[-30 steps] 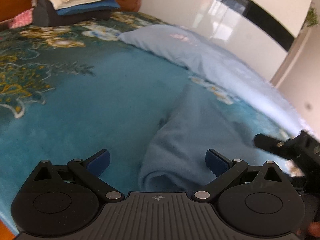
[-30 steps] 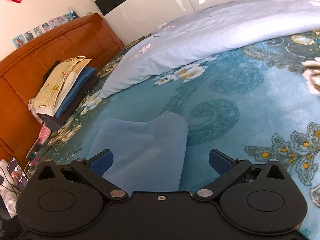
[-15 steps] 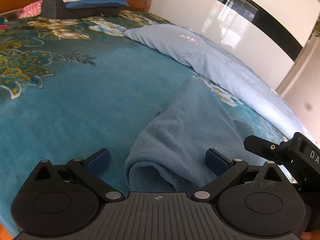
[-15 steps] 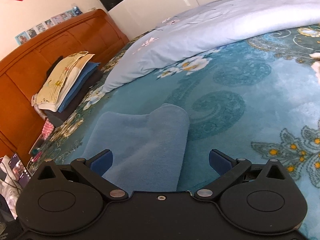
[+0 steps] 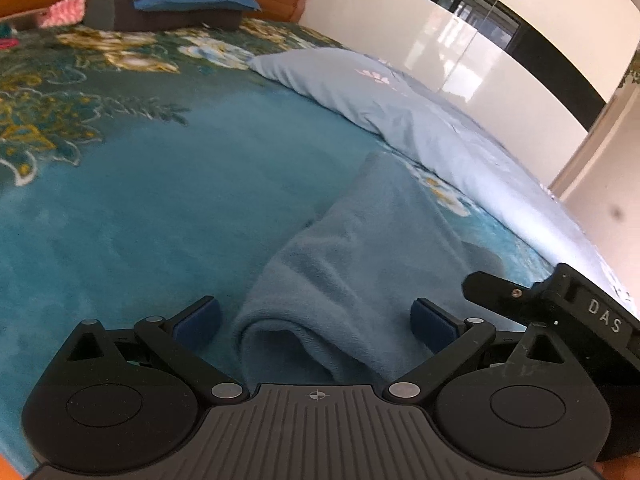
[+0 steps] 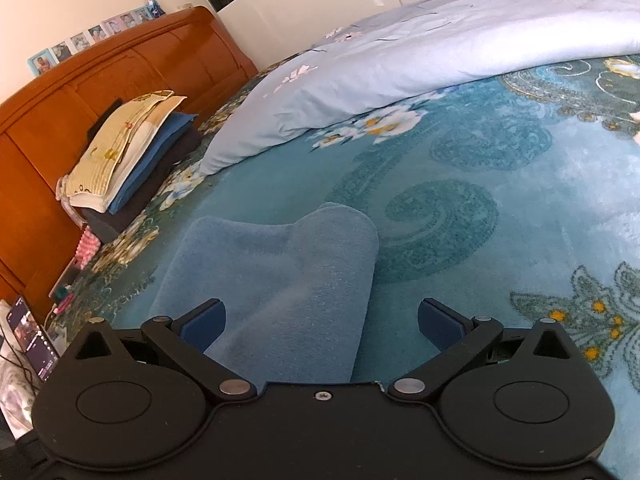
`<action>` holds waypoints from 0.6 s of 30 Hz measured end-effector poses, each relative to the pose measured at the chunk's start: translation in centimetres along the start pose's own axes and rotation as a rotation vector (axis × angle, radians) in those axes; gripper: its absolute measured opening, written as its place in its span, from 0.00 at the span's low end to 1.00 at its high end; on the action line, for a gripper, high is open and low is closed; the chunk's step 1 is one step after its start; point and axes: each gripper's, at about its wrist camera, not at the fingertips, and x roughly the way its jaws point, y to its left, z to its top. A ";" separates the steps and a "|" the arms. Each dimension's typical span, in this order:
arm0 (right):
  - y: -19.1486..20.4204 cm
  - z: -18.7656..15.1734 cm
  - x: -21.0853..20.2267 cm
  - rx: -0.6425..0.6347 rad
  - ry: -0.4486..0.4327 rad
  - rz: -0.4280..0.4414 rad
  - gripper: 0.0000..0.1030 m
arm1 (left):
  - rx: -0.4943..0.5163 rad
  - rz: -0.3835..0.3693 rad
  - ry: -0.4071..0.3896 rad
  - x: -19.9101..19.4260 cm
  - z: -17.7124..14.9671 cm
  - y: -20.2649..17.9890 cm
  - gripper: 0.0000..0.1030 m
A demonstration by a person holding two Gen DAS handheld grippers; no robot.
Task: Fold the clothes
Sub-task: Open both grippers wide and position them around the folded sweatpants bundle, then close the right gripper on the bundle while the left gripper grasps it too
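The pale blue fleecy garment lies doubled over on the teal floral bedspread between the spread, empty left gripper and right gripper, looking soft, light and limp, best pinched at its rolled near edge.

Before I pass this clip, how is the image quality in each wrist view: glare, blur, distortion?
Left wrist view: strong fisheye curvature, bright glare on the glossy white wardrobe, soft blur across the teal bedspread, and the light blue garment is readable. Right wrist view: sharper, evenly daylit, the pale quilt nearly washed out, bedspread pattern crisp, the same bending at the edges.
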 end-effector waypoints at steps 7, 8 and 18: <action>0.0 0.3 0.3 0.003 0.002 -0.002 0.99 | -0.068 -0.092 -0.009 0.4 0.0 0.8 0.91; -0.1 0.4 0.4 0.006 0.001 0.000 0.99 | -0.080 -0.100 -0.014 0.4 0.0 1.0 0.91; -0.9 1.0 1.2 0.119 -0.013 0.099 0.99 | -0.170 -0.140 -0.041 0.4 0.4 2.6 0.61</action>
